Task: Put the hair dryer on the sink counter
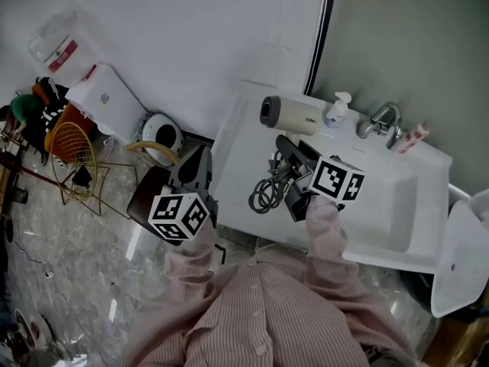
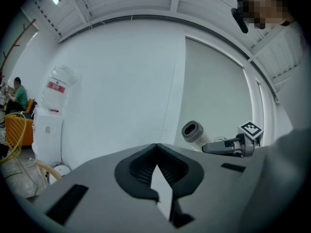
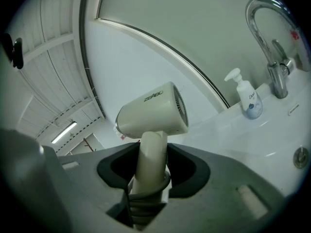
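The right gripper (image 3: 150, 171) had its jaws clamped on the handle of the hair dryer (image 1: 290, 115). The dryer sat over the sink counter (image 1: 235, 155), near the soap bottle (image 1: 337, 109). The left gripper (image 2: 156, 166) had its jaws together, holding nothing.

Head view, centre: my right gripper (image 1: 293, 150) covers the hair dryer (image 1: 289, 114) handle. Right gripper view: faucet (image 3: 272, 42) arch clipped by the dark rim, upper right. Soap bottle (image 3: 248, 98) label too small to read. Cord (image 3: 146, 205) runs off bottom centre.
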The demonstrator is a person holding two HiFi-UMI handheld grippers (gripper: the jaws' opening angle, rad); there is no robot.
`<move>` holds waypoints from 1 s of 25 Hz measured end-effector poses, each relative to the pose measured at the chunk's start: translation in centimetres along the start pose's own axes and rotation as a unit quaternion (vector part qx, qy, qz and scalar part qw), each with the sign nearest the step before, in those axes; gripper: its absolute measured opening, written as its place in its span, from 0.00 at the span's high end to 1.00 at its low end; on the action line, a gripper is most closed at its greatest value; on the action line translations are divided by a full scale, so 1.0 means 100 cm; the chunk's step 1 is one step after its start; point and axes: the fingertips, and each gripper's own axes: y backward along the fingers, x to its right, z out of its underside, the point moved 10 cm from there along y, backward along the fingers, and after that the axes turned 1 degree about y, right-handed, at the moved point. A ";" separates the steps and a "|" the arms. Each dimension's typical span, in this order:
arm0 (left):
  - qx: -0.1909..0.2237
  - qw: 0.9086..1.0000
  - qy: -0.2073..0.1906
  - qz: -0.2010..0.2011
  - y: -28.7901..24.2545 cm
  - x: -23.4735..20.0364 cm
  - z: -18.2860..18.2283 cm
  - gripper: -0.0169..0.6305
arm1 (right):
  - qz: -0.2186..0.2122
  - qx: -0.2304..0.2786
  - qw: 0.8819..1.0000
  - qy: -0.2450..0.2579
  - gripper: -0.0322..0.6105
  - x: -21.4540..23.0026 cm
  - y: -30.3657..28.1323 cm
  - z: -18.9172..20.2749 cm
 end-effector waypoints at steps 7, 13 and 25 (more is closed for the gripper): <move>-0.041 0.999 0.015 -0.004 -0.067 -0.026 0.012 0.97 | 0.010 -0.025 0.999 -0.033 0.69 0.047 -0.060 -0.017; -0.082 0.996 0.028 0.006 -0.106 -0.047 0.029 0.97 | 0.029 -0.046 0.997 -0.046 0.69 0.070 -0.100 -0.017; -0.157 0.985 0.072 0.027 -0.170 -0.076 0.074 0.97 | 0.094 -0.125 0.986 -0.061 0.69 0.126 -0.163 0.008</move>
